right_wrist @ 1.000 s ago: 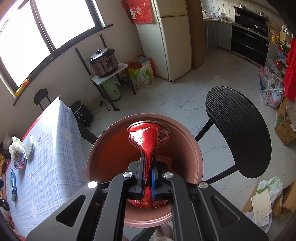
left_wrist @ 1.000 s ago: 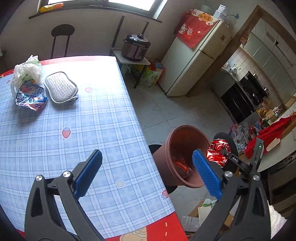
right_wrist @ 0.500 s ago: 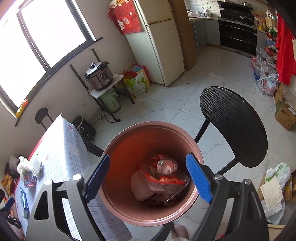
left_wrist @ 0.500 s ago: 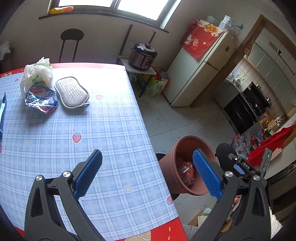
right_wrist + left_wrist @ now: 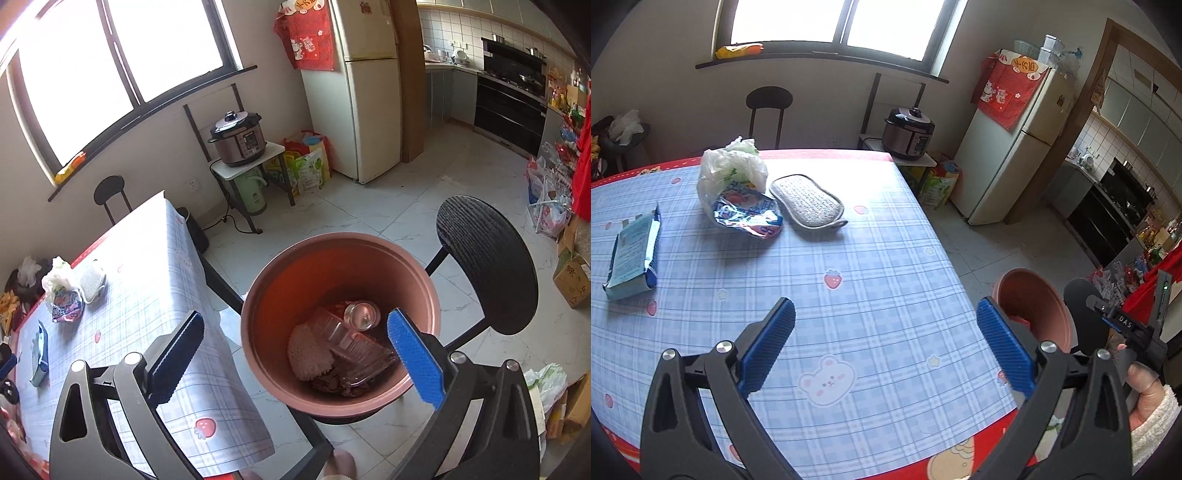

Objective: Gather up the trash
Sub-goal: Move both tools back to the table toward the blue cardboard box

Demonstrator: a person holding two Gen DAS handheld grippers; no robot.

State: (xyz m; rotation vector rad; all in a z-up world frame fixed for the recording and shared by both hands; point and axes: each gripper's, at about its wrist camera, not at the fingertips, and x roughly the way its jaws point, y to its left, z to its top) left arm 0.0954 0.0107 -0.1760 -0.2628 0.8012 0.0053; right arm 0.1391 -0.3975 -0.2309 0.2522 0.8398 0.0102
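Note:
A terracotta bin [image 5: 341,325] stands on a black stool beside the table; it also shows in the left wrist view [image 5: 1034,306]. Inside lie a crushed can [image 5: 362,314], a clear plastic box [image 5: 351,347] and a pale mesh pad [image 5: 308,352]. My right gripper [image 5: 295,354] is open and empty above the bin's near side. My left gripper [image 5: 886,350] is open and empty over the blue checked table [image 5: 849,266]. On the table lie a crumpled blue-white wrapper [image 5: 748,216], a white plastic bag [image 5: 731,166] and a light blue packet [image 5: 633,254].
A grey scrubbing pad [image 5: 807,205] lies next to the wrapper. A black round chair [image 5: 484,266] stands right of the bin. A pressure cooker [image 5: 238,136] on a small stand, a fridge [image 5: 365,85] and bags on the floor line the far wall.
My right gripper opened and let the red can fall into the bin, then drew back. My left gripper tilted up and swung left, so more of the table's trash shows.

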